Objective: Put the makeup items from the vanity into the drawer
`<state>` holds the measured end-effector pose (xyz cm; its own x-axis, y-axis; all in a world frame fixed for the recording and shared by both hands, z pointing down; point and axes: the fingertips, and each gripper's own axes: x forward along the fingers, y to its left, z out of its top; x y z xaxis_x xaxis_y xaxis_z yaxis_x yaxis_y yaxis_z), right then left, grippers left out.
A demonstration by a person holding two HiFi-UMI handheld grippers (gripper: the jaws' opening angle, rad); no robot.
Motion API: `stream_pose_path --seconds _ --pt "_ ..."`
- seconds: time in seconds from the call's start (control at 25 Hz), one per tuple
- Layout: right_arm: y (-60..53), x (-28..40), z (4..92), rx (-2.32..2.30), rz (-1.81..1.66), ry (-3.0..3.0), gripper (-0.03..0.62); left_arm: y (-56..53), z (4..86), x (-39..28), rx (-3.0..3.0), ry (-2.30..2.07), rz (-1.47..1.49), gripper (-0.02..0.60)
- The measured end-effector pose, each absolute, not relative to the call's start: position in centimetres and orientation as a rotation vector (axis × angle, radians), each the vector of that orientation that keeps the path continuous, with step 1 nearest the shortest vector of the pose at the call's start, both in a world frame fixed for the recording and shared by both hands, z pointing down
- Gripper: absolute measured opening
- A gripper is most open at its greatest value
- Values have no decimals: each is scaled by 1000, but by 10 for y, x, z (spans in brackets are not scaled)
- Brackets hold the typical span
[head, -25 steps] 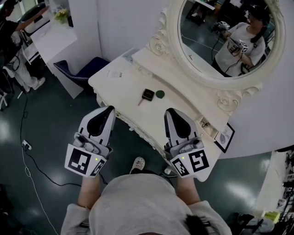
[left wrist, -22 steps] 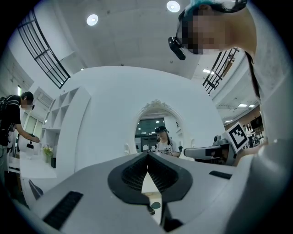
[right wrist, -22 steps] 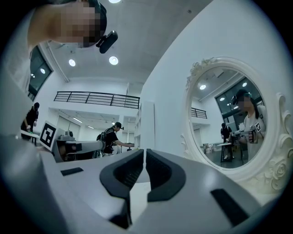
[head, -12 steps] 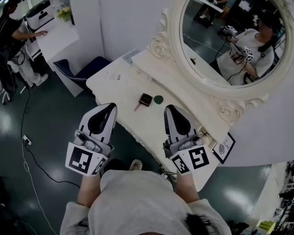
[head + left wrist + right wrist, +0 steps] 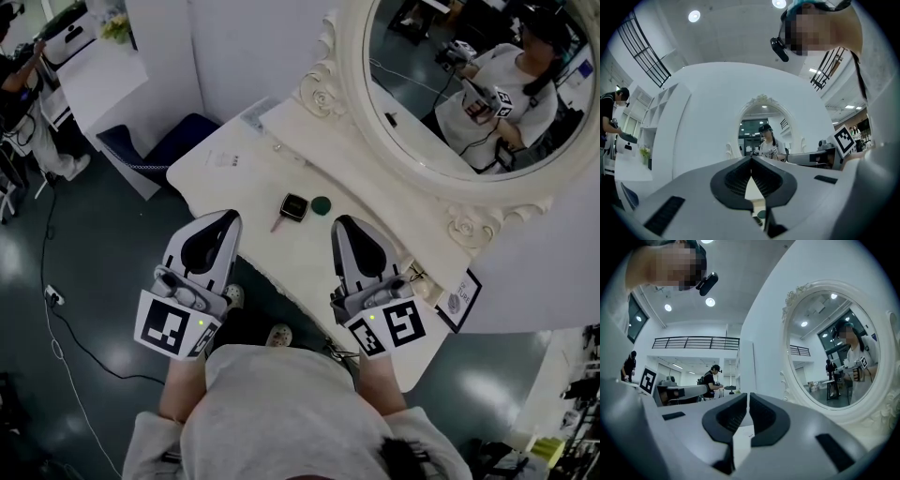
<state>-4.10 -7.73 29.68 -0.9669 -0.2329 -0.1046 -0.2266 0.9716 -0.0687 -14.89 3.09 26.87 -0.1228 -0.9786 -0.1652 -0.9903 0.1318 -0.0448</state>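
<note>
A small square dark compact (image 5: 294, 207), a dark green round disc (image 5: 322, 203) and a thin pink stick (image 5: 277, 223) lie mid white vanity tabletop (image 5: 234, 169), near its front edge. They are ahead of and between both tips. The right hand-held gripper (image 5: 343, 225) is nearer the compact and disc, the left hand-held gripper (image 5: 225, 218) nearer the stick. Both have jaws together, empty.

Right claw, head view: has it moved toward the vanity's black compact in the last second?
Yes. The right claw has come nearer the black compact, further over the vanity top.

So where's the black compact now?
Head view: the compact lies on the vanity top between a pink stick at its left and a round green item at its right.
</note>
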Motion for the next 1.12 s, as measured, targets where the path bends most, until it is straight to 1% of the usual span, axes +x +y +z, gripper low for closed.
stream_pose_path --seconds 0.6,0.72,1.12 --pt "-114 -96 301 -574 -105 2996 29 -16 272 -215 -2150 2106 94 15" --pt "-120 -104 303 -632 -108 2993 29 -29 267 -227 -2175 2061 129 15" --pt "-138 -126 326 -837 -167 3002 29 -59 274 -257 -2302 1936 144 15"
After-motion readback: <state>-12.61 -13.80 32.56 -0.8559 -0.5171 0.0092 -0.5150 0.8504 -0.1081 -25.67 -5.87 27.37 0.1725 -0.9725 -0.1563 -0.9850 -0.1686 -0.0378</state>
